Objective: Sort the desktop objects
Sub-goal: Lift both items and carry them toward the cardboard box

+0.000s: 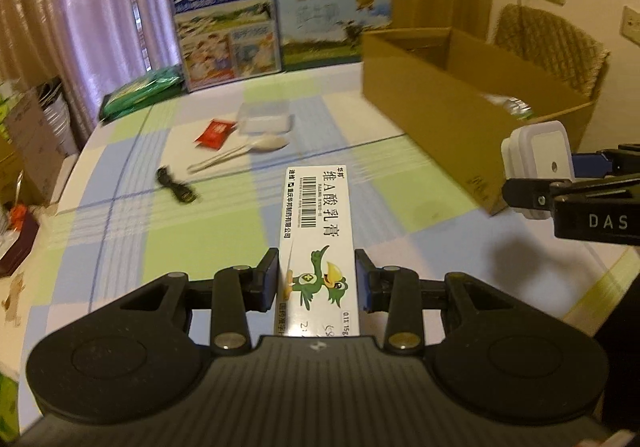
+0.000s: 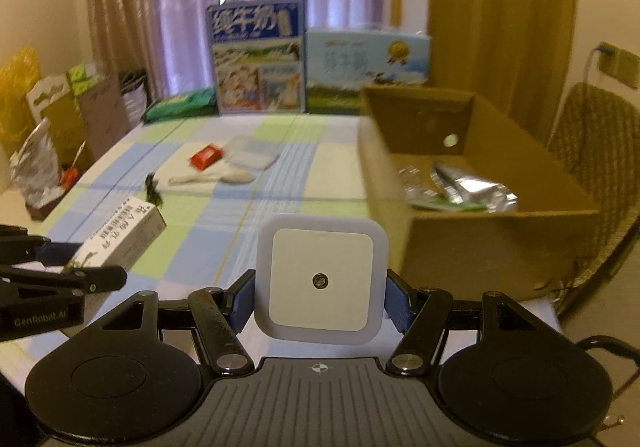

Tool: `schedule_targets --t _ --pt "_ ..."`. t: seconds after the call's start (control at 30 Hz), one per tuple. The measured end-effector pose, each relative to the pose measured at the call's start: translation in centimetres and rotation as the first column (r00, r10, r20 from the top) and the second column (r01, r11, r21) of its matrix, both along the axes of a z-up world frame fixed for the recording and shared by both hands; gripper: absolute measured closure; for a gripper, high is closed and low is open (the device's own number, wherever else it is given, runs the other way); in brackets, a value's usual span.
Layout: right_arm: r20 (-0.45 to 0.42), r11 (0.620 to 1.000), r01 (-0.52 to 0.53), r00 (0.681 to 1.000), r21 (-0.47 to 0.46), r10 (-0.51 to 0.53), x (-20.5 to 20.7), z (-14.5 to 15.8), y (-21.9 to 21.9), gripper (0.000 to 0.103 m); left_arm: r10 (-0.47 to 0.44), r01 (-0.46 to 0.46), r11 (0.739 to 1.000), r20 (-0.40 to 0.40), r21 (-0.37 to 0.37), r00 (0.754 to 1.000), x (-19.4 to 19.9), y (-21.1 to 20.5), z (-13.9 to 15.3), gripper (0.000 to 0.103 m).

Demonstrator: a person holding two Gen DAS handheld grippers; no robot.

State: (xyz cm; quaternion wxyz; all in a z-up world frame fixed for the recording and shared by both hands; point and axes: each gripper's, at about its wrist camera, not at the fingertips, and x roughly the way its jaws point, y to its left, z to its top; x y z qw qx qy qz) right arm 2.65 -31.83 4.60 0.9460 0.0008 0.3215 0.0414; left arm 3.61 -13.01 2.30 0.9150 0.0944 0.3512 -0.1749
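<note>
My left gripper (image 1: 317, 279) is shut on a long white ointment box (image 1: 318, 231) printed with a green bird, held above the checked tablecloth. In the right wrist view this ointment box (image 2: 124, 235) and the left gripper (image 2: 76, 263) show at the left edge. My right gripper (image 2: 320, 297) is shut on a white square night light (image 2: 322, 279); the same night light (image 1: 538, 163) appears at the right in the left wrist view, just in front of the cardboard box (image 1: 448, 103). The open cardboard box (image 2: 472, 239) holds silver foil packets (image 2: 472, 187).
On the table lie a red sachet (image 1: 214, 131), a clear plastic container (image 1: 264, 119), a white spoon (image 1: 248, 153) and a black cable (image 1: 176, 187). Two milk cartons (image 1: 226, 23) and a green pack (image 1: 140, 93) stand at the far edge. A wicker chair (image 2: 600, 151) is behind the box.
</note>
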Motion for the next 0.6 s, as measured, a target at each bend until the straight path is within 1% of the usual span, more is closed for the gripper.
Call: schedule_targets --t 0.3,0.6 --pt "0.061 0.993 0.117 0.991 0.019 -0.118 -0.8 2.2 -5.8 0.041 -0.115 0.116 0.993 0.034 -0.033 0.993 0.2 -6.2 2.1 0.070" --pt "0.123 0.978 0.206 0.970 0.031 -0.208 0.5 4.4 -11.7 0.041 -0.202 0.207 0.976 0.078 -0.062 0.976 2.0 -12.8 4.2 0.070"
